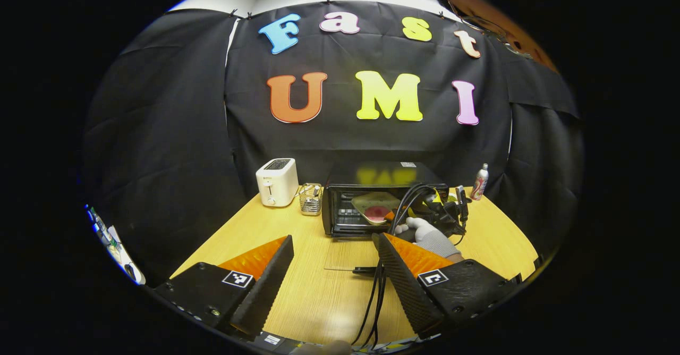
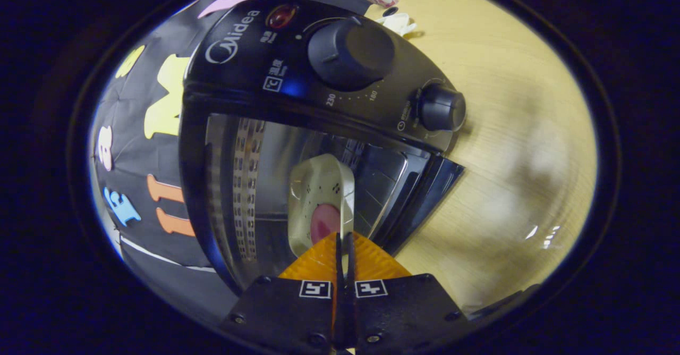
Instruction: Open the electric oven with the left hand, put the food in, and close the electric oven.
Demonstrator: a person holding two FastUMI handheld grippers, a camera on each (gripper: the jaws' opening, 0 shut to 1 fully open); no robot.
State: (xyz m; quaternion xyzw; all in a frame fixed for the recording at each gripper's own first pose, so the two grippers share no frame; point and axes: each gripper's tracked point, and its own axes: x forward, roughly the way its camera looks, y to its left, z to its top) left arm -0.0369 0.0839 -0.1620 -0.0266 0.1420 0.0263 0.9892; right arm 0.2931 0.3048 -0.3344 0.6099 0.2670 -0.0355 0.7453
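While the oven (image 1: 372, 198) door lies dropped open in front of the cavity, the plate (image 2: 319, 206) w/ pink food (image 2: 325, 222) is partway into the oven mouth, pinched at its near rim by the right gripper (image 2: 344, 243), jaws closed on it. Left gripper (image 1: 332, 259) hangs well in front of the oven over the table (image 1: 319, 291), jaws wide apart, holding nothing. Step, I'd judge: loading. Next: set plate on the rack, let go, back out, then left lifts the door. Rack under the plate is hard to make out; the food's exact kind can't be told.
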